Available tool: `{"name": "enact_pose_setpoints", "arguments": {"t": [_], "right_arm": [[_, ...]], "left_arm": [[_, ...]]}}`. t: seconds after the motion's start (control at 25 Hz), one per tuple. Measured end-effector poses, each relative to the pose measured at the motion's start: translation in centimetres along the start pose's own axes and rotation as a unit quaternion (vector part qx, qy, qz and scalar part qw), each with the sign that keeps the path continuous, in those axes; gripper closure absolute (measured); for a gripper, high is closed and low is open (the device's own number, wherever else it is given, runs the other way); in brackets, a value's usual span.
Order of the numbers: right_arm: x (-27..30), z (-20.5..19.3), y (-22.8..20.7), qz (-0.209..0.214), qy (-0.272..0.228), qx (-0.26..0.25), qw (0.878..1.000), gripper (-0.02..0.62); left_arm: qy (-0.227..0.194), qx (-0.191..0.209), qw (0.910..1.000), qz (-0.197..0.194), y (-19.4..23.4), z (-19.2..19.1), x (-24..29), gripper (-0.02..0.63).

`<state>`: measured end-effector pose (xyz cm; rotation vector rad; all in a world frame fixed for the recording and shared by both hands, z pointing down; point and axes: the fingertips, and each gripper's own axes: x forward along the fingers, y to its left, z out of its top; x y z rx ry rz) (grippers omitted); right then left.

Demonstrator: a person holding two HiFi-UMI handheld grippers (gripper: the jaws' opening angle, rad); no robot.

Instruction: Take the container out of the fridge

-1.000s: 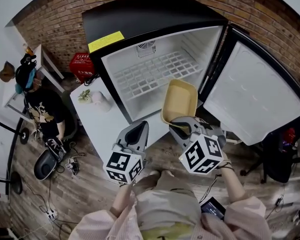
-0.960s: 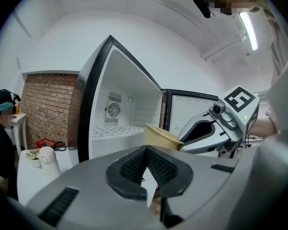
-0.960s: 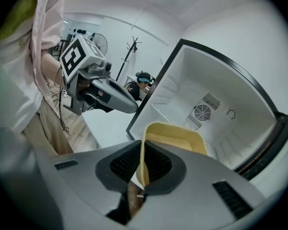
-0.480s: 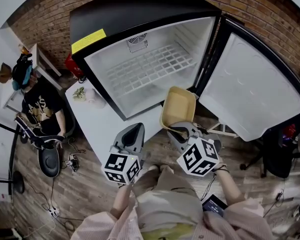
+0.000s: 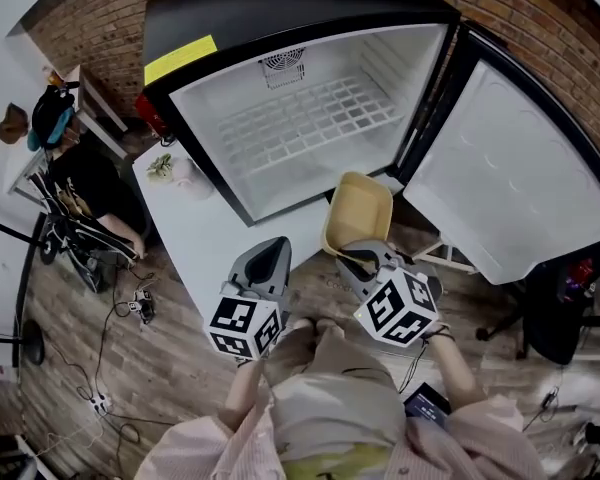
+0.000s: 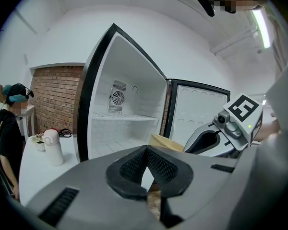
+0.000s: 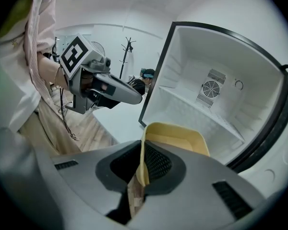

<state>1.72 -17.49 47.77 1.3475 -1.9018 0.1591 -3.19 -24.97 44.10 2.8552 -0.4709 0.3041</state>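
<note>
Floor: wood planks (image 5: 80,338) underfoot.
Left tool (image 6: 148,169): clenched on nothing, idle beside the right one.
Right tool (image 7: 140,169): pinching the yellow container (image 7: 182,140) by one thin rim wall.
Container: clear of the fridge (image 5: 310,128), held in front of it near the worktop (image 5: 205,238); looks empty, though its bottom is only partly seen.
Risk: a single-edge pinch may let it swing or slip.
Fridge: door open, shelf bare.

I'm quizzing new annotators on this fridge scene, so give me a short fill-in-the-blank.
The yellow container is pinched by its rim in the ____. The fridge has its door standing ____. The left gripper is shut on ____.
Missing words: right gripper; open; nothing.
</note>
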Motion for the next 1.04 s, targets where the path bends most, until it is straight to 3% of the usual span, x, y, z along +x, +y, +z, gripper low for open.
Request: {"name": "enact_pose_setpoints", "arguments": {"t": [1.04], "right_arm": [[-0.3, -0.1, -0.9, 0.004, -0.007, -0.022, 1.0, 0.572]], "left_arm": [[-0.017, 0.007, 0.9994, 0.028, 0.7, 1.2, 0.4, 0.615]]}}
